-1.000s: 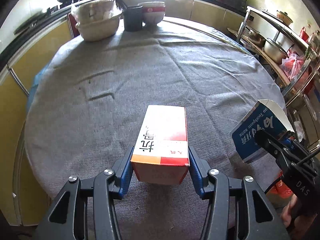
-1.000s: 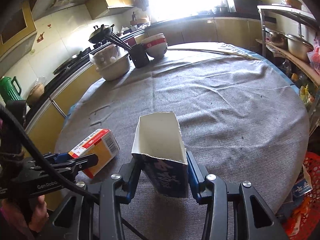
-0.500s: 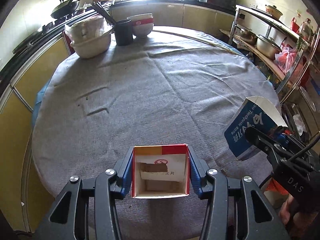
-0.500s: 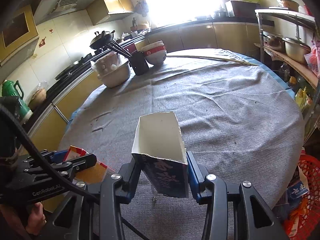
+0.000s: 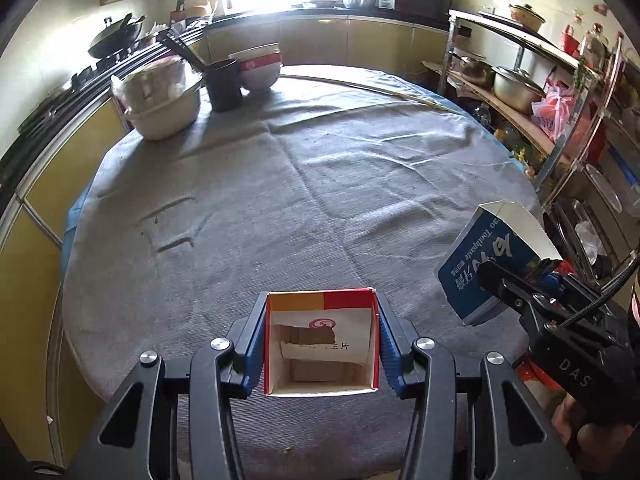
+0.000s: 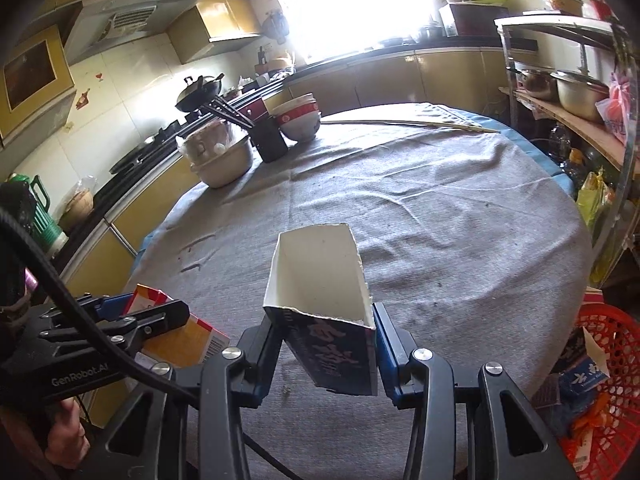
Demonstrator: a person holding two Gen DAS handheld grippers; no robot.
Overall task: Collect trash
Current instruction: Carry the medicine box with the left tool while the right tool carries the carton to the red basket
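My left gripper (image 5: 320,344) is shut on a red and orange medicine box (image 5: 320,340), held above the near edge of the round table (image 5: 320,184) with its torn open end facing the camera. In the right wrist view the same box (image 6: 180,332) shows at the lower left, clamped in the left gripper (image 6: 168,316). My right gripper (image 6: 326,348) is shut on an empty blue toothpaste box (image 6: 320,280), its white open end pointing away. That blue box (image 5: 484,264) also appears at the right of the left wrist view.
A red basket (image 6: 600,380) holding trash stands low at the right, beside the table. At the table's far side sit a metal basin (image 5: 164,108), a black cup (image 5: 222,84) with chopsticks and stacked bowls (image 5: 260,68). Shelves (image 5: 520,92) with pots line the right.
The left gripper has lifted and tipped the medicine box, so its open end now faces the camera instead of its top face. Both grippers have drawn back towards the table's near edge.
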